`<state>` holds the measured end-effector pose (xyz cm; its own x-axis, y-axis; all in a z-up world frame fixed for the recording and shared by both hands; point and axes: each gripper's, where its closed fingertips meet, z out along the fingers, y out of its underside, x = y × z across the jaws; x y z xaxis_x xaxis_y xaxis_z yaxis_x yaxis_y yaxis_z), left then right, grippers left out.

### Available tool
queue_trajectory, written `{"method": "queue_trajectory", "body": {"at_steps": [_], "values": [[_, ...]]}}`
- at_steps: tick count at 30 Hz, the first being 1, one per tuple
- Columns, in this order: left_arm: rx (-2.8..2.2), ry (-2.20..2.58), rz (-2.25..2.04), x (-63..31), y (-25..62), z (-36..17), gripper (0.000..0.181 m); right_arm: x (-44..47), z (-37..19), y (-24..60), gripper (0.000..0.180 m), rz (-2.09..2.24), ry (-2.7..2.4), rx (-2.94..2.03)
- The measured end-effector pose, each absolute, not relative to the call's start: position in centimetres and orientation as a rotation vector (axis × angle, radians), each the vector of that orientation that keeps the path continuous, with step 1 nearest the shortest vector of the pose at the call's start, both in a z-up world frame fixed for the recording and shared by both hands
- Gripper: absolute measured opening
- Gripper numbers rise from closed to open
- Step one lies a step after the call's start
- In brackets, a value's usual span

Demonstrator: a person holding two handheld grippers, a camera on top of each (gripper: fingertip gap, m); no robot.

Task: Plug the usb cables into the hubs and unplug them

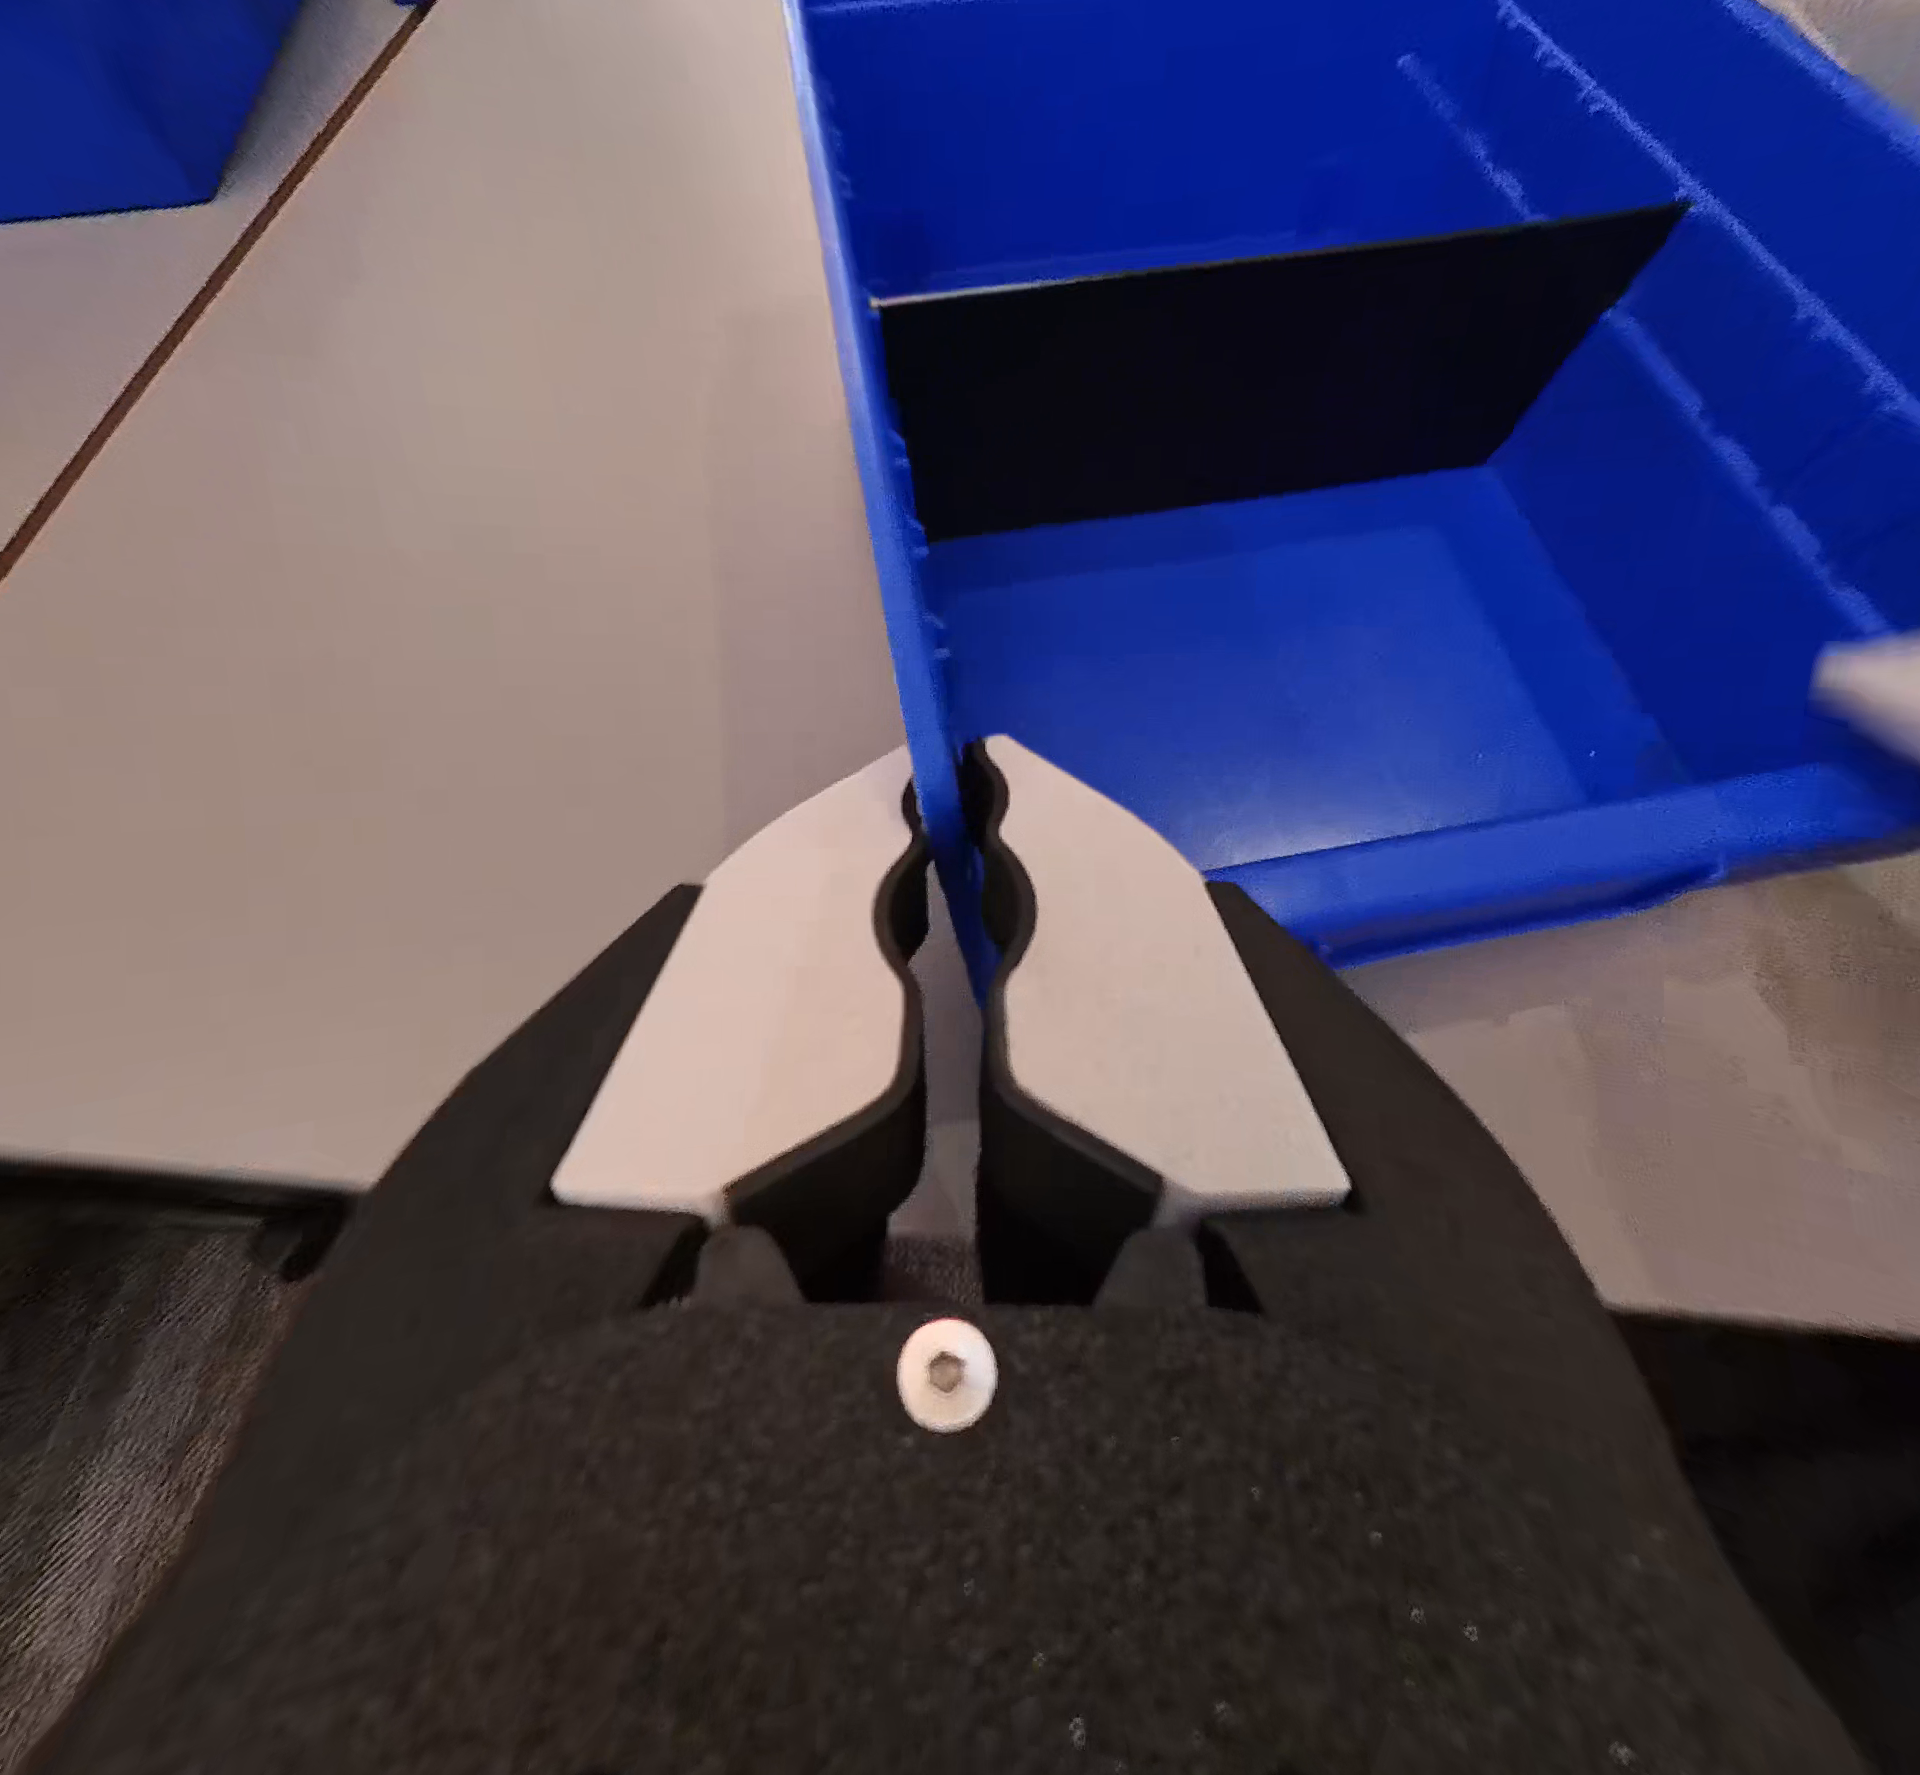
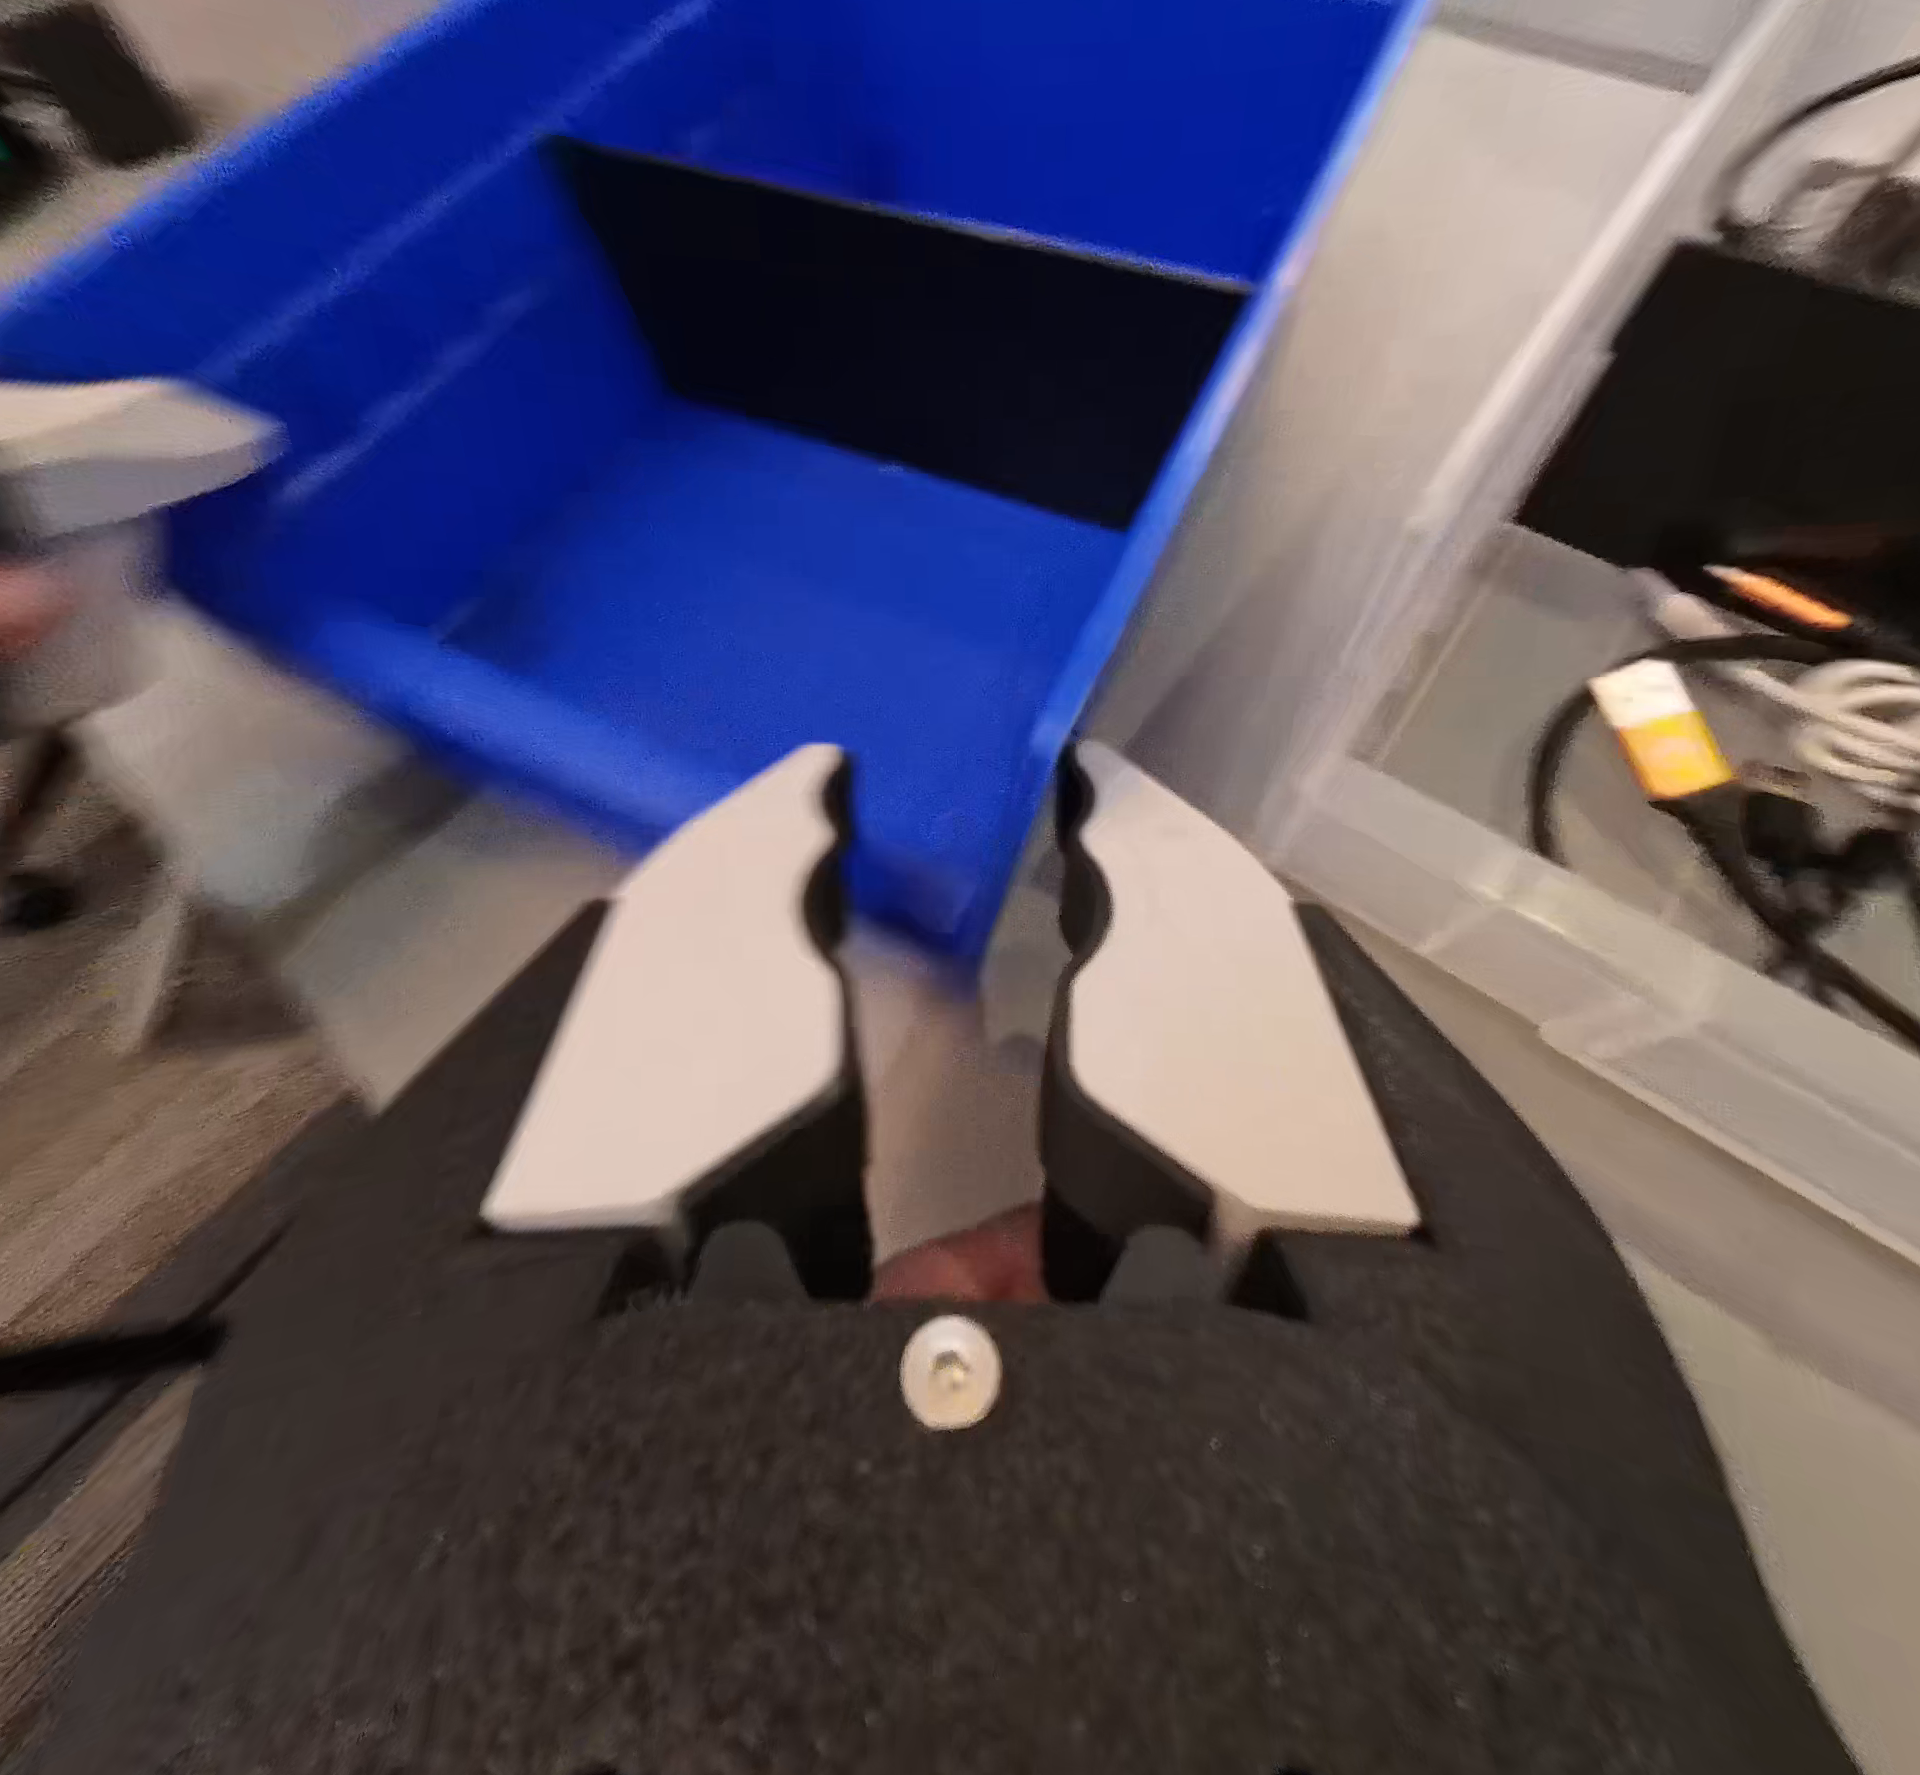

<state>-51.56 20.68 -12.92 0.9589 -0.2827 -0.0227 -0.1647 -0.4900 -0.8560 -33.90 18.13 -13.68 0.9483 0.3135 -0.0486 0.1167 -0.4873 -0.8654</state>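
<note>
So nothing's getting plugged in yet as far as I can tell, no hub is showing anywhere and the plugging and unplugging both look like they're still ahead.

Nearest in the left wrist view, the left gripper (image 1: 951, 795) is pinching the near left corner wall of the blue bin (image 1: 1195, 94), jaws closed on it. In the right wrist view the right gripper (image 2: 954, 790) is straddling the bin's near right corner with its jaws apart, not squeezing yet, looks like it's lining up to grab.

The bin is sitting on the grey counter (image 1: 468, 582), one black divider (image 1: 1226, 375) splitting it into two compartments, both bare.

Farther off at the right of the right view, a clear tub (image 2: 1455, 894) is holding a tangle of cables (image 2: 1849, 738), too blurry to count.

Count: two grippers, one bin in hand, one more blue bin (image 1: 114, 42) upper left, one tub.
</note>
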Motion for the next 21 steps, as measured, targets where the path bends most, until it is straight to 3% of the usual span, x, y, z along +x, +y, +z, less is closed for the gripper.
{"method": "queue_trajectory", "body": {"at_steps": [1,2,6,12,17,21], "values": [[-2.096,0.313,-0.141,-51.6,19.6,-12.9,0.005,-32.6,-14.0,18.8,0.013,0.085,-0.243,-2.089],[-2.098,0.295,-0.135,-51.8,18.6,-12.9,0.005,-32.6,-13.9,18.9,0.006,0.041,-0.247,-2.085],[-1.960,0.268,-0.054,-52.6,15.6,-9.7,0.005,-33.7,-11.9,16.9,0.005,0.144,-0.301,-2.066],[-1.667,0.304,-0.068,-46.1,13.5,-0.9,0.005,-27.4,-1.1,14.0,0.005,0.034,-0.263,-1.732],[-1.522,0.421,-0.224,-33.7,14.0,5.5,0.005,-15.5,5.3,10.7,0.004,-0.106,-0.062,-1.618],[-1.601,0.526,-0.392,-19.4,15.7,5.8,0.003,-2.7,5.8,8.0,0.005,-0.265,0.116,-1.615]]}}
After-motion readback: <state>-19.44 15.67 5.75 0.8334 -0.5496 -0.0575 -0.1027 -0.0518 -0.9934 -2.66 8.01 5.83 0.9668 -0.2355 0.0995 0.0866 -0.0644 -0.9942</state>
